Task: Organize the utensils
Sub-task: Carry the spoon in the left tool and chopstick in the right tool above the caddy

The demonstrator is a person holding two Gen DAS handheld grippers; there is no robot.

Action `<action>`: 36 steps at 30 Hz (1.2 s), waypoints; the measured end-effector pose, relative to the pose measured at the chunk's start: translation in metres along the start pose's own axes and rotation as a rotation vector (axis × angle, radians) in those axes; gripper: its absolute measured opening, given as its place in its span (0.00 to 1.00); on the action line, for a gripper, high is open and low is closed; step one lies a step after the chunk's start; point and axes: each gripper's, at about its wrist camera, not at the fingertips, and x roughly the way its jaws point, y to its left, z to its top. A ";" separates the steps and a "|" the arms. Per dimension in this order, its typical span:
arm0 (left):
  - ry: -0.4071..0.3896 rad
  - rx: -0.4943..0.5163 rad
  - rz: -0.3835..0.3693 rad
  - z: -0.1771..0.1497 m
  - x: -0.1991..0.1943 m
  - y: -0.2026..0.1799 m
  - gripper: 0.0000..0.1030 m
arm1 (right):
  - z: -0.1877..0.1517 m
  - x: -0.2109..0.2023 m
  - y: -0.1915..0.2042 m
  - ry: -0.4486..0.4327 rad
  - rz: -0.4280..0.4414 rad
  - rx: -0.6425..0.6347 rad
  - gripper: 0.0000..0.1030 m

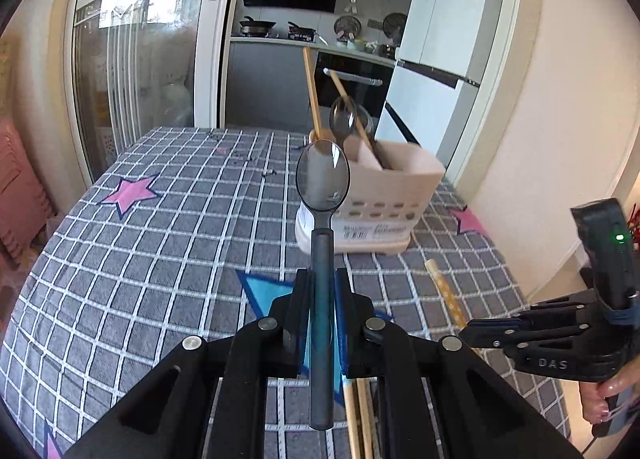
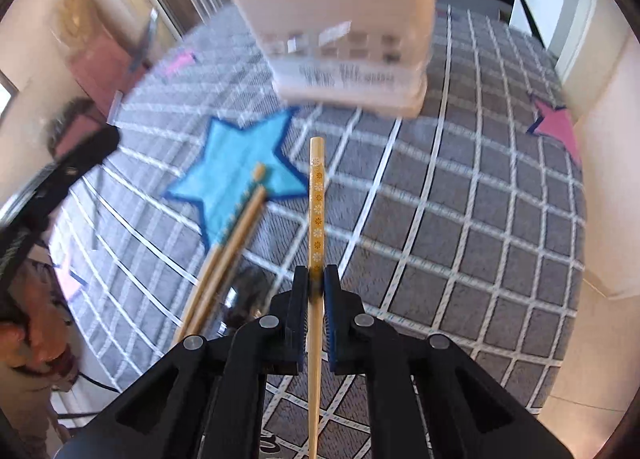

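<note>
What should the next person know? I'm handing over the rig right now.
Left gripper: jaws shut on the dark spoon, lifted.
Right gripper: jaws shut on a patterned chopstick.
Caddy on the table already holds a spoon and two chopsticks.
Left to do: drop both held pieces in, then the two chopsticks lying on the blue star.
</note>
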 end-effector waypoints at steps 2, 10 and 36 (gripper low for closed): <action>-0.017 -0.013 -0.007 0.010 -0.001 0.000 0.41 | 0.003 -0.021 -0.002 -0.064 0.017 0.002 0.08; -0.123 -0.116 -0.075 0.077 0.008 0.002 0.41 | 0.053 -0.092 -0.002 -0.332 0.065 0.011 0.08; -0.362 -0.051 0.032 0.145 0.118 -0.027 0.41 | 0.207 -0.083 -0.024 -0.804 0.025 -0.068 0.08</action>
